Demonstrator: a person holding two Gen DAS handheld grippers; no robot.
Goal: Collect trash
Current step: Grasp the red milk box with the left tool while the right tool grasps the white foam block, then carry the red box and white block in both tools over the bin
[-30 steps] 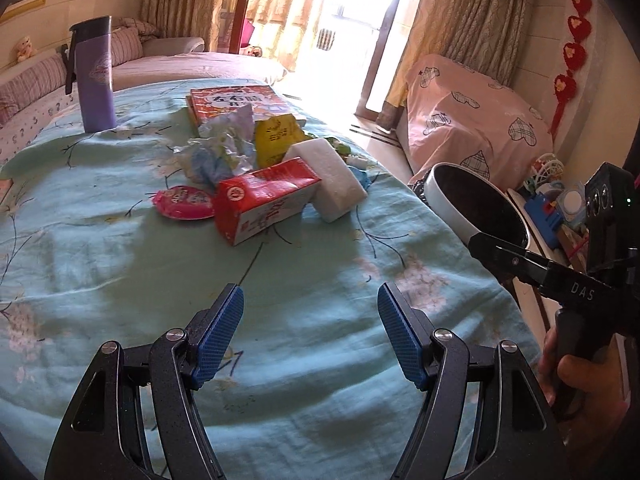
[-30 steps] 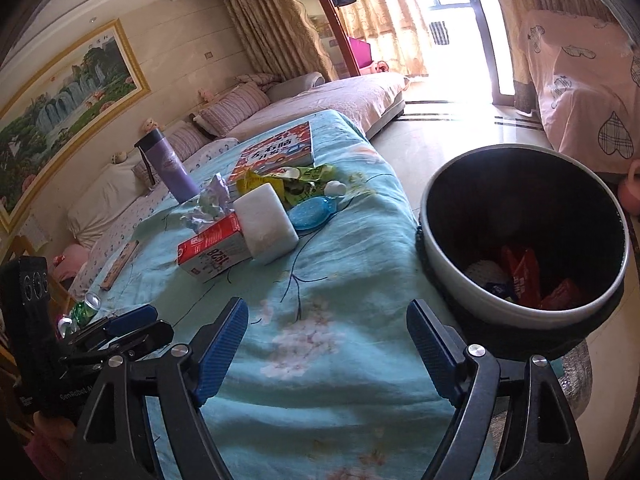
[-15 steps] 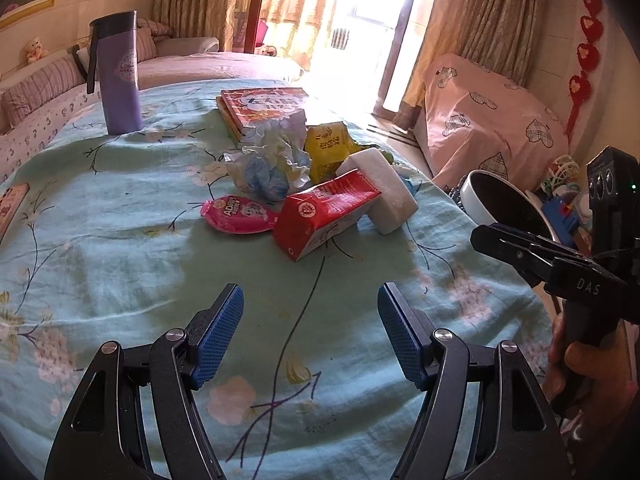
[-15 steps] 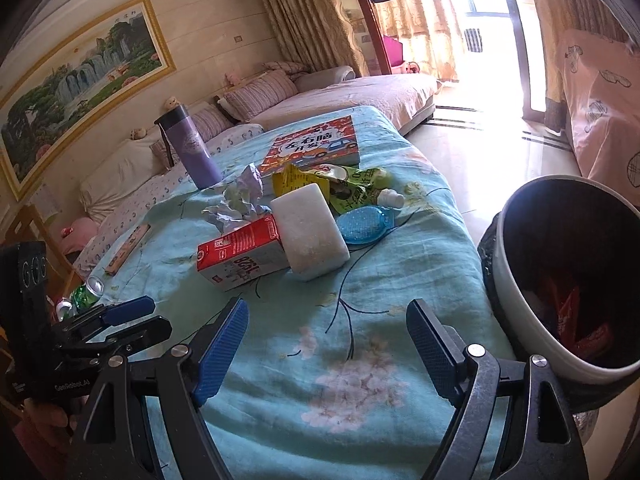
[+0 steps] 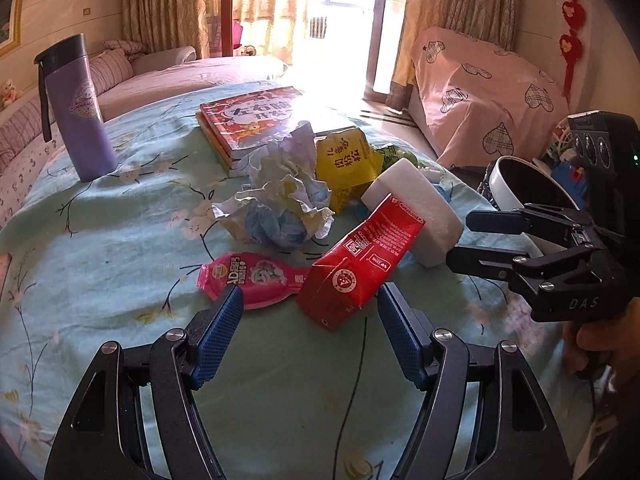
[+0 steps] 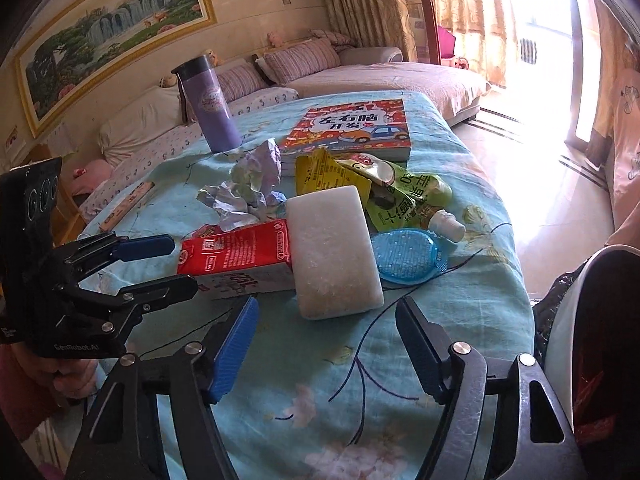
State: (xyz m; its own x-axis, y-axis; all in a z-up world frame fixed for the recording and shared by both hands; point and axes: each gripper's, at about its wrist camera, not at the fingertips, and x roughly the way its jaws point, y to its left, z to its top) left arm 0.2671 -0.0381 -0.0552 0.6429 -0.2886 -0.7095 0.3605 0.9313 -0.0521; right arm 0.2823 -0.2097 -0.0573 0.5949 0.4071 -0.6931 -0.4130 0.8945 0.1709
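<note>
Left wrist view: the red carton [image 5: 360, 268] is seen lying on the table between the spread, empty left gripper [image 5: 308, 332] and the empty, closing right gripper [image 5: 460, 240], so both could be brought against it at once and knocked together.

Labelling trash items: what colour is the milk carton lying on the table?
Red, with white print. The milk carton shows best in the left wrist view.
</note>
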